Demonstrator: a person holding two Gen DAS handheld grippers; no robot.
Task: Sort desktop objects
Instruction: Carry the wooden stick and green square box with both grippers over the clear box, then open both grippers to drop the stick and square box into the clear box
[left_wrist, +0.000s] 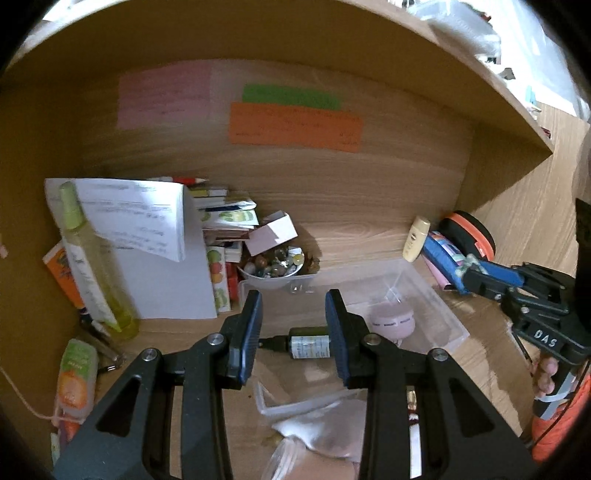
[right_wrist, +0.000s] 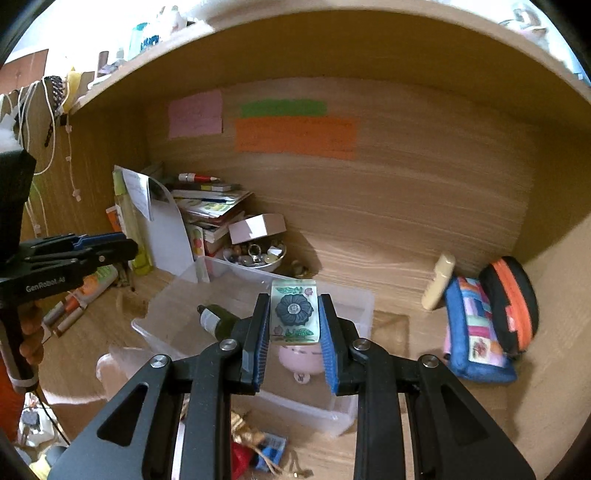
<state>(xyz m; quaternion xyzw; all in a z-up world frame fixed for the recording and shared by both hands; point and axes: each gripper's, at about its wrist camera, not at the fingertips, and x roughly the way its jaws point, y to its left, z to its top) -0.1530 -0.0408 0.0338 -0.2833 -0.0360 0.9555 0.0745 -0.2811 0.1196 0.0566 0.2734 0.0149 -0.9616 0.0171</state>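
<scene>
My right gripper is shut on a small pale-green block with a dark blue flower on it, held above a clear plastic box. Inside the box lie a dark glass bottle and a round pink thing. In the left wrist view my left gripper stands open with nothing between its pads. The bottle shows through the gap, down in the box. The right gripper comes in from the right there with the flower block. The left gripper shows at the left of the right wrist view.
A bowl of small stones and a stack of books stand behind the box. A yellow-green spray bottle is at the left. At the right lie a cream tube, a blue patchwork pouch and a black-orange zip case. A shelf hangs overhead.
</scene>
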